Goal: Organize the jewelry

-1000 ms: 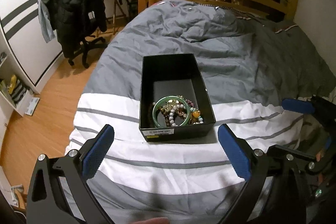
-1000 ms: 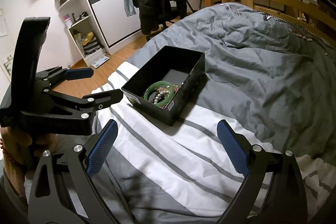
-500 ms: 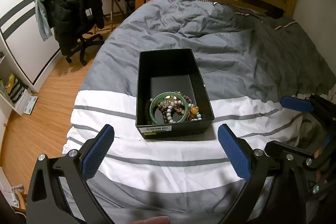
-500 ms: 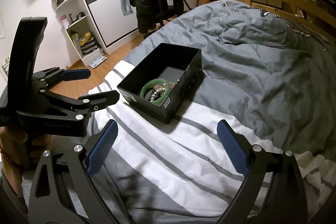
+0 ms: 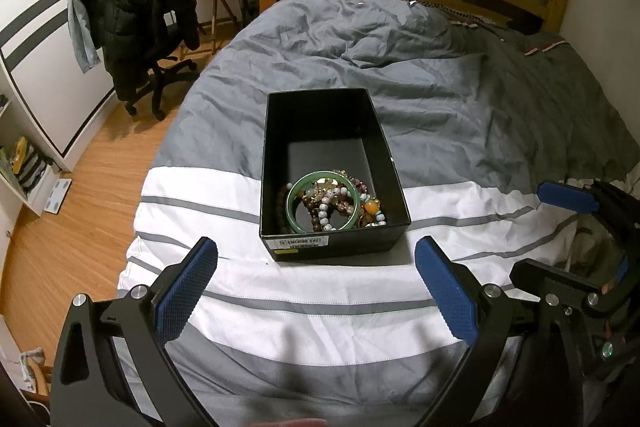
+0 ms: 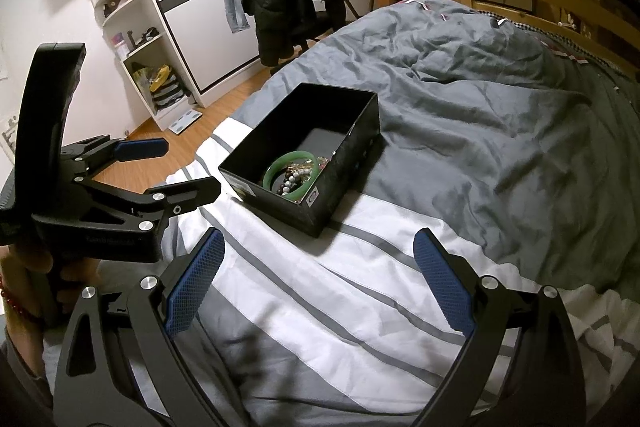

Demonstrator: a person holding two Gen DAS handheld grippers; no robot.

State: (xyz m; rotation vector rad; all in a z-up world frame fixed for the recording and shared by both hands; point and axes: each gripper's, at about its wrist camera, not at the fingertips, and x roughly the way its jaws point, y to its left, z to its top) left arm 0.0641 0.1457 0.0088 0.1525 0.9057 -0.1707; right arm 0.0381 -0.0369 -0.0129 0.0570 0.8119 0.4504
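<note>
We are holding both grippers above the foot of the bed, and neither is touching any jewelry yet. Our left gripper [image 5: 316,291] is standing with its blue pads spread wide and nothing between them, pointing straight at the black box [image 5: 334,247] sitting on the striped duvet [image 5: 320,319]. Our right gripper [image 6: 318,283] is likewise gaping wide and carrying nothing, hovering to the box's near right side.

All the jewelry we can see is lying in a heap at the near end of the box: a green bangle [image 5: 324,201] is resting on top, with pale beaded bracelets [image 5: 326,205] and a brown bead strand tangled inside and around its ring, and an amber-coloured bead [image 5: 372,206] just beside it. The far half of the box is showing bare floor. Nothing is lying out on the duvet, so we are judging the sorting as barely begun, or else everything is already gathered in and only the untangling is left; the pictures are not telling us which.

A white barcode label [image 5: 300,242] with a yellow strip is stuck on the box's near wall, but its print is too small to read. A round sticker [image 6: 313,195] on the side wall is equally illegible.
</note>
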